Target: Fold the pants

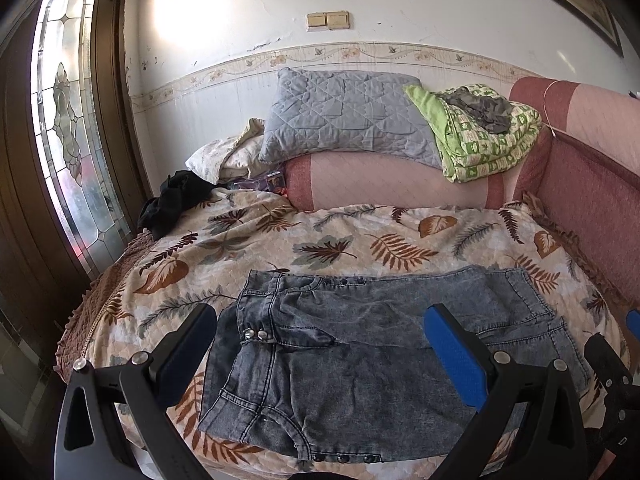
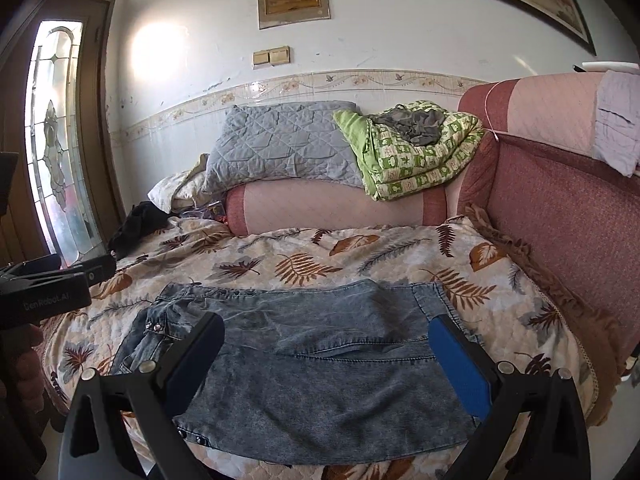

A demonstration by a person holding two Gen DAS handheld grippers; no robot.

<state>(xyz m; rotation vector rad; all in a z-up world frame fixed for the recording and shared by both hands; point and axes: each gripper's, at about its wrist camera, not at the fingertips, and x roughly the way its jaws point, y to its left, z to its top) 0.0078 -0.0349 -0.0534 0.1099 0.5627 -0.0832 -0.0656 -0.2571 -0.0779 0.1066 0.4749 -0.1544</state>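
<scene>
Grey-blue denim pants [image 1: 360, 344] lie folded into a flat rectangle on the leaf-print bedspread [image 1: 320, 240], waistband and snaps at the left. My left gripper [image 1: 324, 320] hovers over them, open, with nothing between its blue pads. In the right wrist view the same pants [image 2: 320, 368] spread under my right gripper [image 2: 326, 336], which is also open and holds nothing. The left gripper's black body [image 2: 44, 292] shows at the left edge of that view, and part of the right gripper [image 1: 612, 376] shows at the right edge of the left wrist view.
A pink bolster [image 1: 400, 184] lies at the bed's far end with a grey quilted pillow [image 1: 340, 116] and a green patterned blanket [image 1: 488, 136] on it. Black clothing [image 1: 176, 200] sits at the far left. A pink padded backrest [image 2: 568, 208] runs along the right. A glazed wooden door [image 1: 68, 120] stands left.
</scene>
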